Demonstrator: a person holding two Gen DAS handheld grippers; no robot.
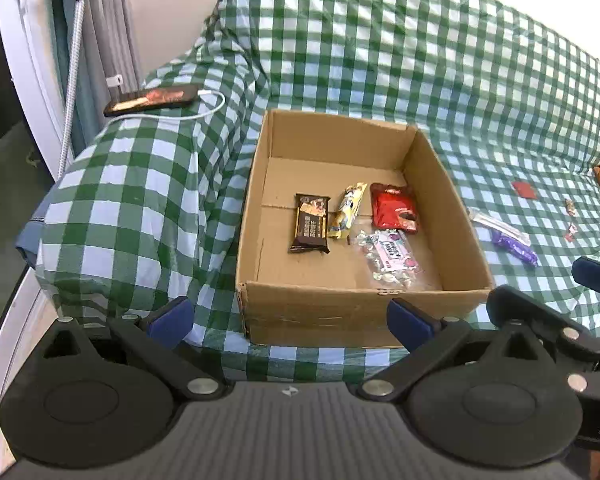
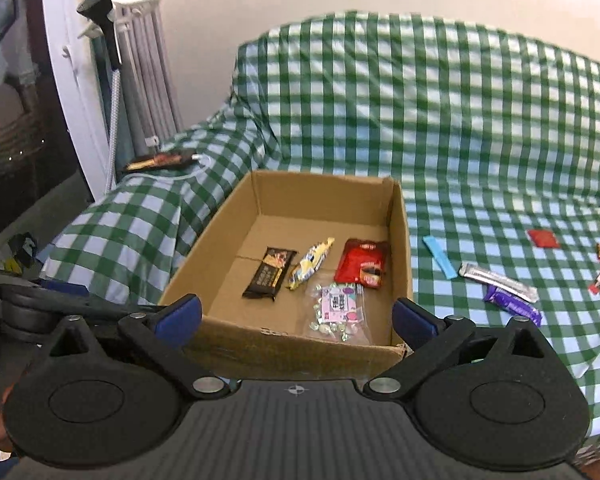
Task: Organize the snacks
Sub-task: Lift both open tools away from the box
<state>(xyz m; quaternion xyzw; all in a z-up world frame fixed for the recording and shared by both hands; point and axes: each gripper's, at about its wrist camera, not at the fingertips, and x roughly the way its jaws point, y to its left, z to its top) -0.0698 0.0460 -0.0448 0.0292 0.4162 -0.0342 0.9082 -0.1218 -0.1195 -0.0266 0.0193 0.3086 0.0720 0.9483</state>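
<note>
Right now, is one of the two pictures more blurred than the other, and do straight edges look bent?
Right wrist view: softer, the checked cloth smeared across the sofa back. Left wrist view: sharper, wrapper print in the cardboard box almost readable. Both views: fisheye bending, strongest at the edges, where the white frame on the left curves.

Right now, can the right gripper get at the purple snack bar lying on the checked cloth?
Probably yes. The right gripper is open and empty, and the purple snack bar lies uncovered outside the cardboard box, nothing between them.

Cardboard box (image 2: 398, 240): one
Snack packets in the box (image 2: 270, 273): four
Snacks loose on the checked cloth (image 2: 512, 305): six
Phone (image 1: 152, 100): one
</note>
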